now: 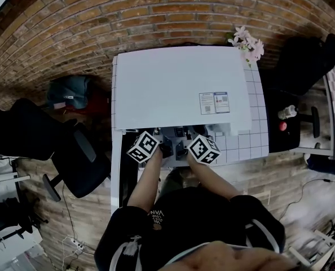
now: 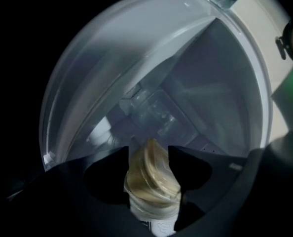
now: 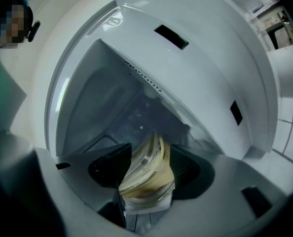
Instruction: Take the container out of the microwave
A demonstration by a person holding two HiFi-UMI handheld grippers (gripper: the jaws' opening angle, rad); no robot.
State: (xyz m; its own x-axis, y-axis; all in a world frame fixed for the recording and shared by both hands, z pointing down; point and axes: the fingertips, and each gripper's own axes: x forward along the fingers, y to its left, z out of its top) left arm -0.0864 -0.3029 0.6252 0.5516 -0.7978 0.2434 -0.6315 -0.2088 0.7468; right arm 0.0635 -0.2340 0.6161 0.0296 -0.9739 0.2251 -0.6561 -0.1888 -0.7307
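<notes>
Office chair (image 1: 71, 157): dark, well to the left of the microwave (image 1: 179, 86), on a wood floor.
Brick wall (image 1: 128, 10): runs behind the microwave.
Microwave: white, seen from above in the head view. It stands on a white tiled worktop (image 1: 252, 143), and a printed label (image 1: 214, 103) lies on its top towards the front right.
Door (image 1: 117, 168): swung open at the microwave's front left corner, reaching towards the person.
Left gripper (image 1: 165, 149): at the microwave's open front, left of centre, with its marker cube just outside the opening.
Left fingers (image 2: 188, 164): dark and set narrow. They press the container (image 2: 151, 179) from both sides, with the pale microwave cavity beyond.
Container: clear, lidded, with beige contents. It sits at the mouth of the microwave, gripped between the two grippers. The pictures do not show whether it touches the cavity floor.
Right gripper (image 3: 150, 154): at the microwave's front, right of centre and close beside the left gripper.
Right fingers (image 3: 109, 164): dark and ribbed, closed narrow on the container (image 3: 146, 169). It fills the gap between them.
Flowers (image 1: 246, 43): pink and white, at the microwave's back right corner.
Bottle (image 1: 287, 112): small and clear, on a dark surface right of the microwave, apart from the worktop.
</notes>
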